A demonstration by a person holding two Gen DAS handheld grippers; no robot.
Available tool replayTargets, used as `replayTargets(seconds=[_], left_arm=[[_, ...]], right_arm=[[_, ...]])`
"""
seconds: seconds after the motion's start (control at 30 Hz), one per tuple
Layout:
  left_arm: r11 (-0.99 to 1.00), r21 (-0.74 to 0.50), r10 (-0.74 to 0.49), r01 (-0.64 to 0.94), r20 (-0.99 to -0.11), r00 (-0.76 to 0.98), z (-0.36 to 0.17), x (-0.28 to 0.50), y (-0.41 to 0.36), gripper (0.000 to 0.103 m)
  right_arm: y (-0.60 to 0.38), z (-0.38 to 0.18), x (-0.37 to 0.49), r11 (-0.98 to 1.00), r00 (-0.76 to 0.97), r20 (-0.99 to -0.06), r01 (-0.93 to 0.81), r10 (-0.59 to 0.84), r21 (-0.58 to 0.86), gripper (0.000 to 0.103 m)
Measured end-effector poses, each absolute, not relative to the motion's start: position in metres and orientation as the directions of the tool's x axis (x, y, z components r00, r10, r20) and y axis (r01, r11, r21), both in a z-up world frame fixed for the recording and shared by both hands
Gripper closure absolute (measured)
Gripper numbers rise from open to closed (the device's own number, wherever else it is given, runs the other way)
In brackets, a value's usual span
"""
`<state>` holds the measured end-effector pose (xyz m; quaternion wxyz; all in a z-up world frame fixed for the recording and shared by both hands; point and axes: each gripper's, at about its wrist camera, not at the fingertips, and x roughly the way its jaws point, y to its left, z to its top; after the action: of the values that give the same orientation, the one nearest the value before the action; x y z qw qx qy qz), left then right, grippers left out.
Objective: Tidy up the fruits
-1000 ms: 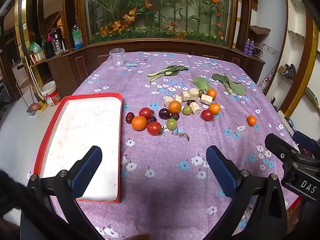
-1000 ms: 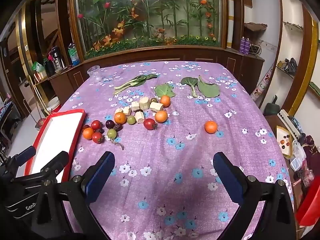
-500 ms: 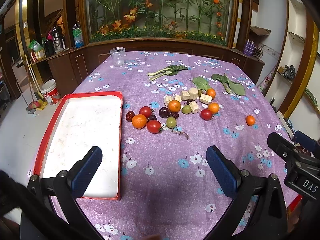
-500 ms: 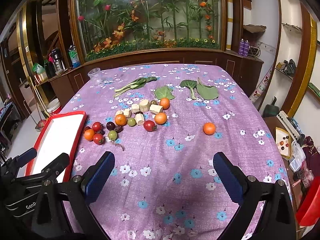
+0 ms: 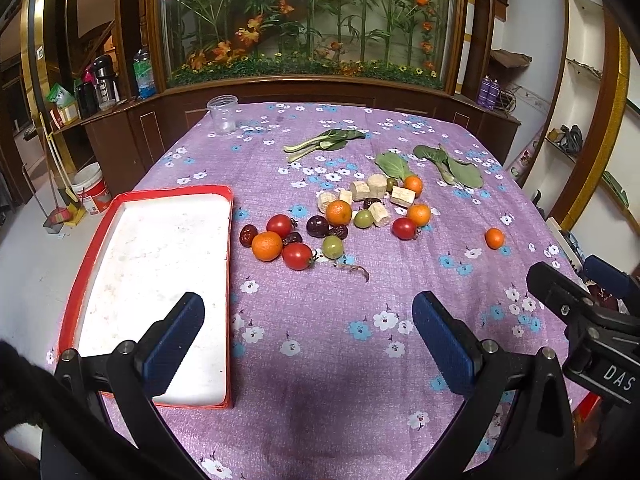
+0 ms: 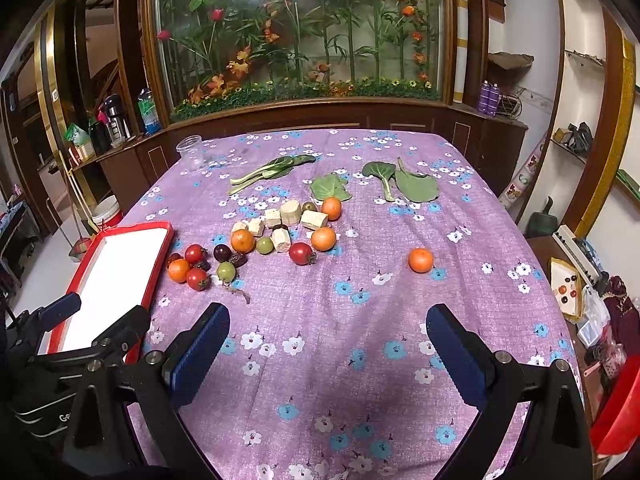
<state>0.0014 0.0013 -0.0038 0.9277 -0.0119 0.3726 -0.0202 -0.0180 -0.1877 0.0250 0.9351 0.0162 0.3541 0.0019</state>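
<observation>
Purple flowered cloth covers the desk in front of a glass case of artificial flowers, and almost nothing has shifted over the last second: only the views have crept slightly nearer the spread. Left of the fruit pile lies the red tray, bare, with the left claw hovering just beside its near corner, fingers wide apart and empty. Right of the pile sits a lone orange, beyond the equally spread, empty right claw, so sorting looks not yet begun.
</observation>
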Motion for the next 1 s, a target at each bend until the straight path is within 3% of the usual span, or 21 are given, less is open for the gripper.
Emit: replayTargets(seconds=[1.0], left_arm=[[0.999, -0.044, -0.041, 0.014, -0.699, 0.714, -0.0059, 0.0037, 0.0072, 0.0]], right_arm=[[-0.1892, 0.0292, -0.0202, 0.999, 0.766, -0.643, 0.002, 0.024, 0.039, 0.003]])
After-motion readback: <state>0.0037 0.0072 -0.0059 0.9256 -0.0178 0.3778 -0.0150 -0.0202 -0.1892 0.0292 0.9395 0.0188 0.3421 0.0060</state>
